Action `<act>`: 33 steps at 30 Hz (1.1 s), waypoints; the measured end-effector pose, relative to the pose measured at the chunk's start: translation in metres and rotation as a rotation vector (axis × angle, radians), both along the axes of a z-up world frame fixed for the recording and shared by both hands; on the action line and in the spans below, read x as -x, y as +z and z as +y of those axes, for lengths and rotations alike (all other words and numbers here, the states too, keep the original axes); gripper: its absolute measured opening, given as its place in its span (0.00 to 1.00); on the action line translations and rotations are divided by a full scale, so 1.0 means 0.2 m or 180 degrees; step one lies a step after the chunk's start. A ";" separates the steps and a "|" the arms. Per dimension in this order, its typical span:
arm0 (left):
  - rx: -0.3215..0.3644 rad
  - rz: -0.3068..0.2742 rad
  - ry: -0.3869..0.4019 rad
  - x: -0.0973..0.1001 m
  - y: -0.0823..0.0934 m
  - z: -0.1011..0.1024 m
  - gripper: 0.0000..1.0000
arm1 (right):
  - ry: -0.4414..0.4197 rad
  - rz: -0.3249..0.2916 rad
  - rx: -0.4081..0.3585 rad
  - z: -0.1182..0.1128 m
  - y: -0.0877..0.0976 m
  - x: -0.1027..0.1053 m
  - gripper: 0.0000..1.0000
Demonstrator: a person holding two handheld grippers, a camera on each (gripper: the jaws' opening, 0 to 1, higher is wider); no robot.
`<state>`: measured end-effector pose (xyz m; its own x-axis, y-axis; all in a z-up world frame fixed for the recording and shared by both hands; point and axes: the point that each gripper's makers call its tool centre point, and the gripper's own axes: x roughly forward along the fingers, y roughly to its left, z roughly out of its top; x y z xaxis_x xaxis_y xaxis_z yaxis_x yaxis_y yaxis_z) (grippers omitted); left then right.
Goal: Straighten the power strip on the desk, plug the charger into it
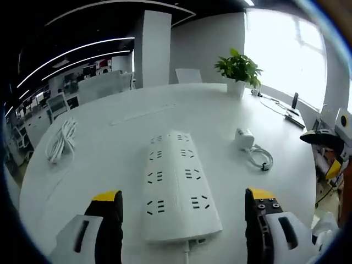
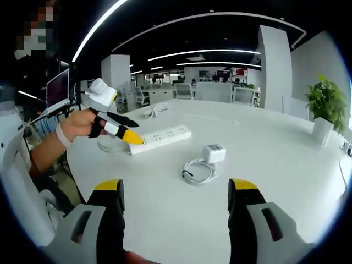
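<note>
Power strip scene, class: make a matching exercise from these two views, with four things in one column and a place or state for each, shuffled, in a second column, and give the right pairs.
Things
1. power strip
2. charger
3. potted plant
4. right claw

Places or states
A. stands at the far edge of the desk, by the window
B. open, holding nothing
C. lies between the open jaws of the left claw
D. rests on the desk with its coiled white cable beside it

Pairs: 1-C, 2-D, 3-A, 4-B
</note>
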<state>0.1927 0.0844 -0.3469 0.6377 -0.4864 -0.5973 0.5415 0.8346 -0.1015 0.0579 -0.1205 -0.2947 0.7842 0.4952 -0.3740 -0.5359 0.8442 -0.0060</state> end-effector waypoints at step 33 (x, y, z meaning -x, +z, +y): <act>-0.0154 0.0167 -0.0043 -0.10 -0.16 0.01 0.77 | 0.0371 -0.0227 0.0445 0.04 0.10 -0.11 0.76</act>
<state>0.2125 0.0860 -0.3791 0.5985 -0.4644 -0.6527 0.5477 0.8319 -0.0896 0.0792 -0.1135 -0.2753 0.7516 0.5314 -0.3909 -0.6241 0.7647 -0.1603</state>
